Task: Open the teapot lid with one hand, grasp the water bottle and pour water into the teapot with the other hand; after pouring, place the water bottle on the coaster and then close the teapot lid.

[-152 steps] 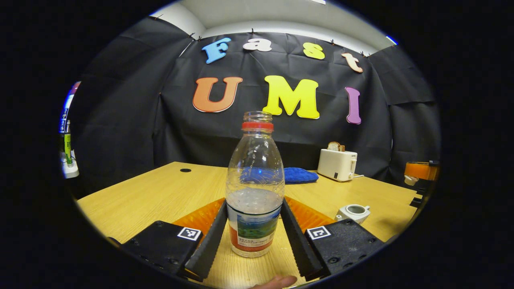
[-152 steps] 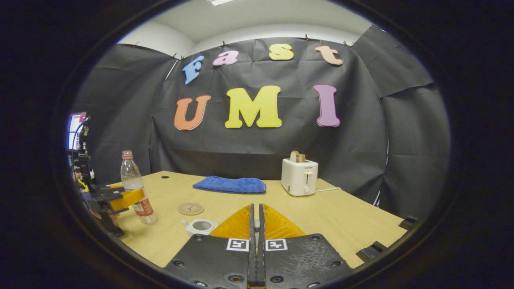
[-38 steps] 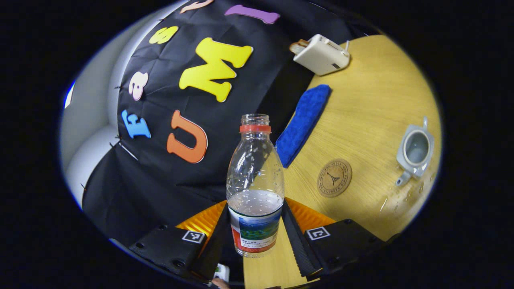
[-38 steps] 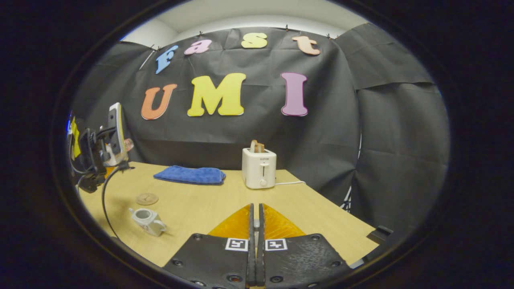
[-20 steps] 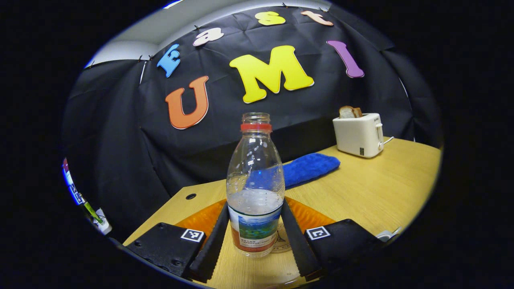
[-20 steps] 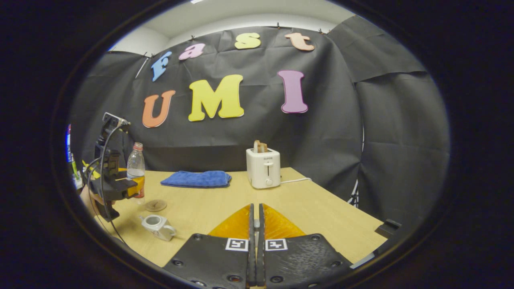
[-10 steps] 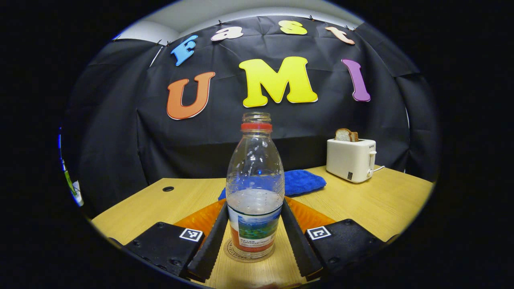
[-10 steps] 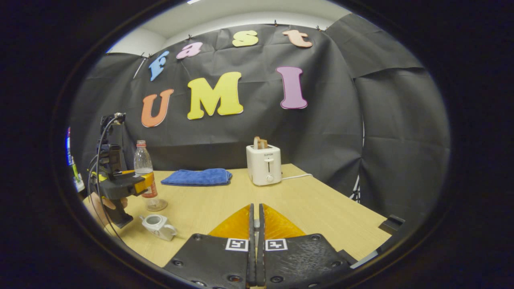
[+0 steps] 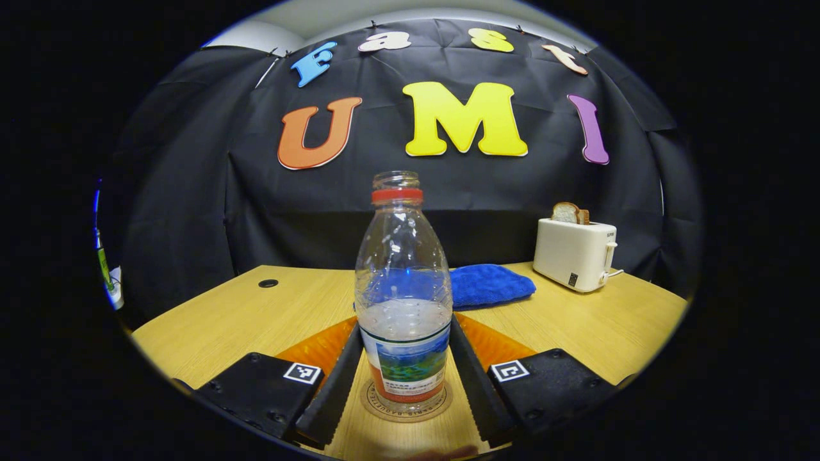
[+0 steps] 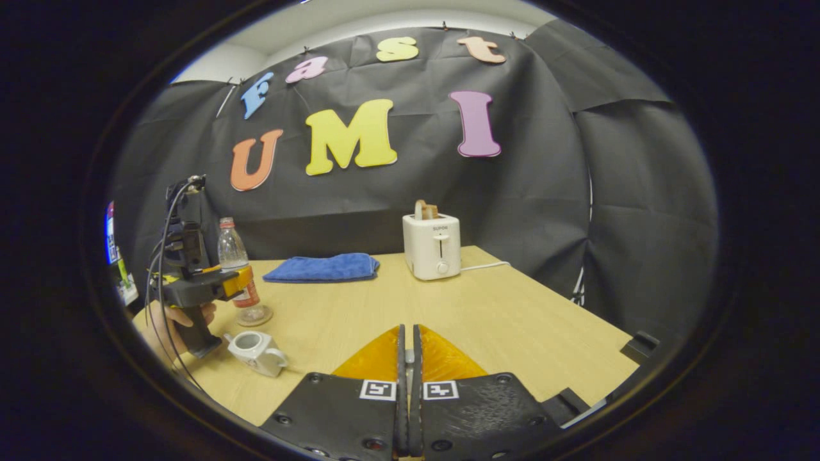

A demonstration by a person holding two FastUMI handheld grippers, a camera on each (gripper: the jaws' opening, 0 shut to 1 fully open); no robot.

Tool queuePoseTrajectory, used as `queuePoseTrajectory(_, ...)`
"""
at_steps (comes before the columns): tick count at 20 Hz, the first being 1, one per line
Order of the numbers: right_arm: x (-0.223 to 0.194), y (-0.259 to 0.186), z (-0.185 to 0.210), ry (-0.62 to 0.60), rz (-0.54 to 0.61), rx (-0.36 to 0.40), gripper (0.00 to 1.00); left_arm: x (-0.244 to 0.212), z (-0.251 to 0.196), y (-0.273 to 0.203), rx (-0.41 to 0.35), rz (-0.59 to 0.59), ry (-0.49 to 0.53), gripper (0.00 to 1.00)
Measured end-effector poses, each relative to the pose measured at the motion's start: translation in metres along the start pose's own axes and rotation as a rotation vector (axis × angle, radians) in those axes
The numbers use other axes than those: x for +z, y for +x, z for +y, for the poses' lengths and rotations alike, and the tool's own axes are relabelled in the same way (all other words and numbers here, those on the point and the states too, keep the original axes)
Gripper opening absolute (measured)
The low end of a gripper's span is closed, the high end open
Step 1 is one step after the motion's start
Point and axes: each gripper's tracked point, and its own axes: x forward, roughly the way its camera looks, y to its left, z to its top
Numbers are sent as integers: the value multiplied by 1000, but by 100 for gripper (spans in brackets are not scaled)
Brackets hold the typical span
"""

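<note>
Left gripper view, room: we see a light wooden desk (image 9: 564,333) in front of black cloth, with a blue towel (image 9: 490,285) and a white toaster (image 9: 574,253) holding bread.
Left gripper view, hidden: the coaster (image 9: 405,404) shows as a rim under the bottle base.
Left gripper view, tool: the left tool (image 9: 405,376) flanks the water bottle (image 9: 403,301), upright on the coaster; we cannot tell whether both fingers press it.
Right gripper view, room: same desk (image 10: 500,320), towel (image 10: 322,267), toaster (image 10: 432,254).
Right gripper view, hidden: whatever the right tool (image 10: 408,390) pinches is unclear; its fingers meet.
Right gripper view, task things: the lidless teapot (image 10: 256,353) stands near the bottle (image 10: 237,271), beside the left tool (image 10: 236,283) and a hand (image 10: 186,315).
</note>
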Motion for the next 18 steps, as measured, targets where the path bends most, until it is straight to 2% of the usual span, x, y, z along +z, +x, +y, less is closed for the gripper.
queuePoseTrajectory(3,-1,0,1,-4,2,-2,1,-3,-6,-2,-38,8,-19,83)
queuePoseTrajectory(5,-3,0,3,-8,6,1,0,-10,-7,-4,-50,29,-17,92)
queuePoseTrajectory(6,-4,1,3,-9,8,2,0,-13,-7,-3,-50,33,-6,100)
queuePoseTrajectory(11,-5,1,7,-23,7,2,0,-17,-10,-11,-67,24,46,100)
queuePoseTrajectory(18,-5,0,9,-39,1,-6,1,-30,-6,-22,-91,47,37,100)
